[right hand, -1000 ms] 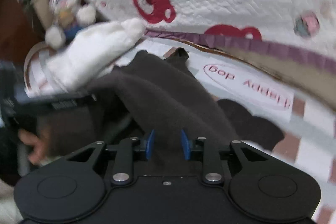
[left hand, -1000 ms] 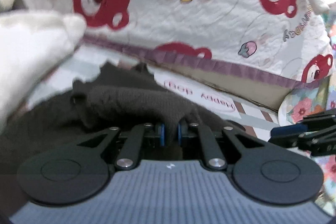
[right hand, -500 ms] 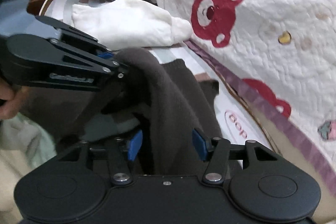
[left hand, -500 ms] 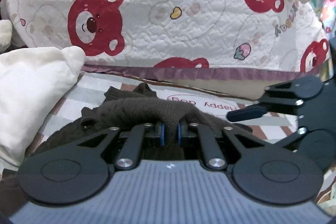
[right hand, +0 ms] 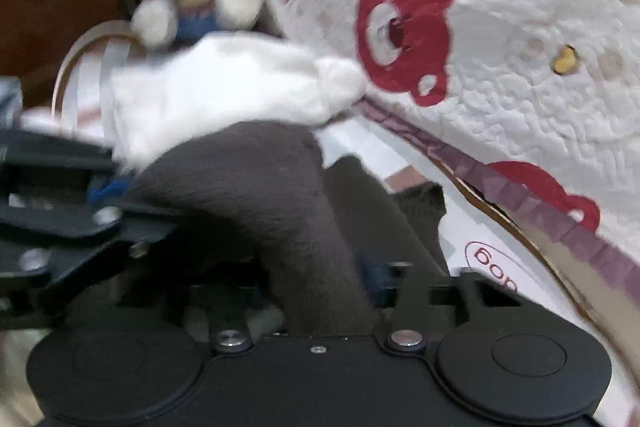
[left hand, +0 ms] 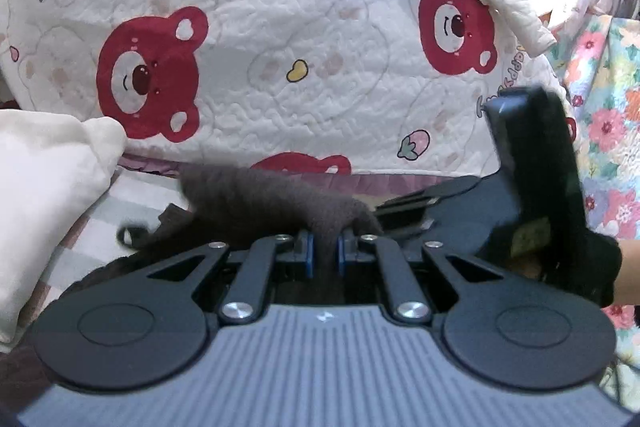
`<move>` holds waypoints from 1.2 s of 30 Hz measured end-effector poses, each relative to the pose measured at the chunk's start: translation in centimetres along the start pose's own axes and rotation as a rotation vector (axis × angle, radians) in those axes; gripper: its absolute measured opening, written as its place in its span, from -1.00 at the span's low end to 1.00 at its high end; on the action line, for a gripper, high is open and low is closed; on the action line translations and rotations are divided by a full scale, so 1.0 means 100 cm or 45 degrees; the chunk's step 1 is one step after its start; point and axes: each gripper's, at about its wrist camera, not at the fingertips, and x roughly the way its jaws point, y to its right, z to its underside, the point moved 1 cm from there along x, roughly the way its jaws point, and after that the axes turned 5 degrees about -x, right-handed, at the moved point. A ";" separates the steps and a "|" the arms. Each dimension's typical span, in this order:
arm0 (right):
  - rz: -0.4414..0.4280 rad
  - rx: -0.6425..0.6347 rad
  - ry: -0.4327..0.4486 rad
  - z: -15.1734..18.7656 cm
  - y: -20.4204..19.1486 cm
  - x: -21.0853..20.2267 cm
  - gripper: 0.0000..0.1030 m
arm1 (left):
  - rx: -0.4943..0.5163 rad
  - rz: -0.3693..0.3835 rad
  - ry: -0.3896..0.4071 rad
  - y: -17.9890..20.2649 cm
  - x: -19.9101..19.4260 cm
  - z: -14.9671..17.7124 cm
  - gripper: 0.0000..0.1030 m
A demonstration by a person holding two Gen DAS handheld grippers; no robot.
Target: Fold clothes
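Sweater (left hand: 256, 203), dark brown knit, lifted between two grippers above a striped sheet (left hand: 100, 223) on the bed, in front of a quilt (left hand: 320, 67) printed with red bears and beside a white pillow (left hand: 48, 195). We see the left gripper (left hand: 325, 251) clenched on a bunched fold of the knit, blue pads pressed close on it. The right gripper (right hand: 320, 287) has just been closing, and a thick roll of the same sweater (right hand: 260, 195) runs between its jaws; the blur hides whether the pads already bite, though we judge they grip it.

To do this step well, we would keep both holds near one edge, draw the hands apart until the cloth between them hangs taut and flat, then lay it down without letting the bulk twist.

In the right wrist view the sweater's long axis arcs from the left gripper (right hand: 96, 195) at the left, up over a hump, and down into the right jaws. The rest trails onto the sheet towards the quilt. We cannot tell collar from hem.
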 end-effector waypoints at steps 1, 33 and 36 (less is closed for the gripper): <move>-0.001 0.038 0.010 -0.001 0.004 -0.006 -0.76 | -0.010 0.019 -0.015 0.000 0.000 0.000 -0.79; 0.717 1.251 -0.494 0.332 0.158 -0.202 0.08 | -0.034 -0.323 -0.544 0.006 0.055 0.051 -0.12; 0.538 0.997 -0.558 0.309 0.139 -0.206 0.08 | -0.049 -0.353 -0.549 0.000 0.058 0.049 -0.10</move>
